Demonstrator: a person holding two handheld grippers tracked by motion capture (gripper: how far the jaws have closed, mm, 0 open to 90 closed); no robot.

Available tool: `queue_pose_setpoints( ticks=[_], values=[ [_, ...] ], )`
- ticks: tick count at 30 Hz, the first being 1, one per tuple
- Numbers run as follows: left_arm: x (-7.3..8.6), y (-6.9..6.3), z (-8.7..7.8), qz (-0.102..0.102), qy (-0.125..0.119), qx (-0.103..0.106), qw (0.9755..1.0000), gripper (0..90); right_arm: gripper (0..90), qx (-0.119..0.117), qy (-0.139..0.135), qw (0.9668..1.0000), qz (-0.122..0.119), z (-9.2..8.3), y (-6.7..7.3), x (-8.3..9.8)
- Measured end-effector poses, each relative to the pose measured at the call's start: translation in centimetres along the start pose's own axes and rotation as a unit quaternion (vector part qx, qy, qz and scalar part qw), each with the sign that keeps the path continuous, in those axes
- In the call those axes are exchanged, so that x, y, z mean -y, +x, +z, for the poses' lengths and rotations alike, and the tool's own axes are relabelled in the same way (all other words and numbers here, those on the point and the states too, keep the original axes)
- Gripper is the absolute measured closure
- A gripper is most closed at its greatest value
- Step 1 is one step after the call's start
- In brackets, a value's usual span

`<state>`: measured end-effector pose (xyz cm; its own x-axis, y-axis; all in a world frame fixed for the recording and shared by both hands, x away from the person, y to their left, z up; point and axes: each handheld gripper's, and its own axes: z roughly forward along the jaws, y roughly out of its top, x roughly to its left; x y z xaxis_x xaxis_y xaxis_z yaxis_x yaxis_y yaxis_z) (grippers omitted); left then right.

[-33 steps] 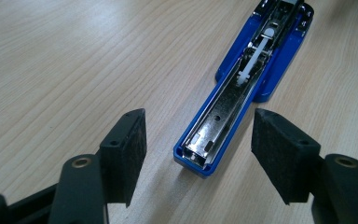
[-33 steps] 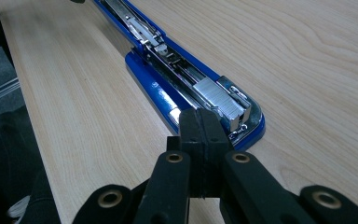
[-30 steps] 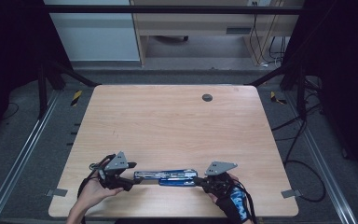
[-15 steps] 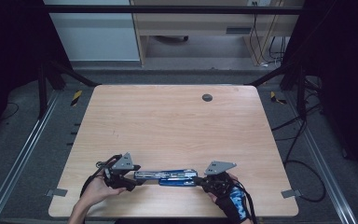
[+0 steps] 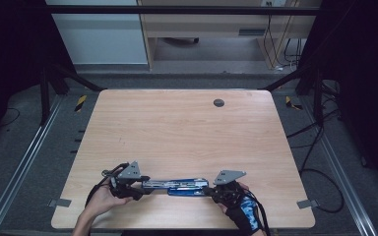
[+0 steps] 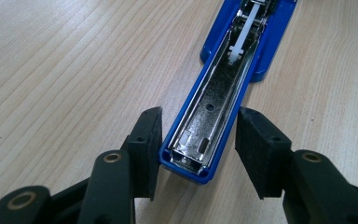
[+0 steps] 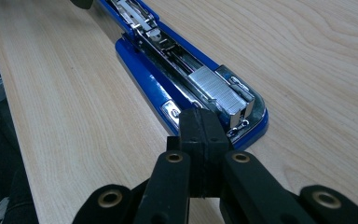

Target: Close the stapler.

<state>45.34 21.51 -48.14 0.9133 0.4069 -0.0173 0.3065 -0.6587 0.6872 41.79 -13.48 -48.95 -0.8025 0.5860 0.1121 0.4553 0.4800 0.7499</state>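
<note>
Near the front edge of the tabletop [image 5: 187,132] lies the stapler [image 5: 174,186], swung open flat between your hands. Your left tool [image 6: 199,140] has just been closing — its pads flank the stapler's end, not yet pressing. Your right tool [image 7: 204,140] is closed empty, just before the staples [image 7: 216,91].

Your left gripper [image 5: 145,184], black jaws with brass-coloured rivets, ribbed black pads [image 6: 148,140], grey three-cornered plate on top, black cable looping behind, your right gripper [image 5: 207,190] the same build, your right hand [image 5: 238,206] in a blue-and-black patterned glove
</note>
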Motion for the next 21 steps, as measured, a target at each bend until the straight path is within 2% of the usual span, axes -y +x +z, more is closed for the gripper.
queue_pose_setpoints(
  ticks=[7,10,14,20,21],
  values=[
    [-0.03,-0.01,0.19,0.0,0.0,0.005,1.0,48.1,90.0,-0.002,0.001,1.0,-0.003,0.17,-0.1,-0.06],
    [-0.06,0.05,0.21,0.009,0.008,0.004,0.9999,48.7,90.0,-0.001,0.001,1.0,-0.003,0.19,-0.09,-0.07],
    [-0.02,0.12,0.25,-0.003,0.002,0.006,1.0,51.5,90.0,0.0,0.001,1.0,-0.002,0.25,-0.12,-0.11],
    [-0.2,0.3,0.13,0.009,0.015,0.009,0.9998,52.2,90.0,0.001,0.001,1.0,-0.004,0.37,-0.12,-0.22],
    [-0.25,0.22,0.18,0.003,0.012,0.009,0.9999,52.3,90.0,0.001,0.0,1.0,-0.004,0.4,-0.11,-0.23]
  ],
)
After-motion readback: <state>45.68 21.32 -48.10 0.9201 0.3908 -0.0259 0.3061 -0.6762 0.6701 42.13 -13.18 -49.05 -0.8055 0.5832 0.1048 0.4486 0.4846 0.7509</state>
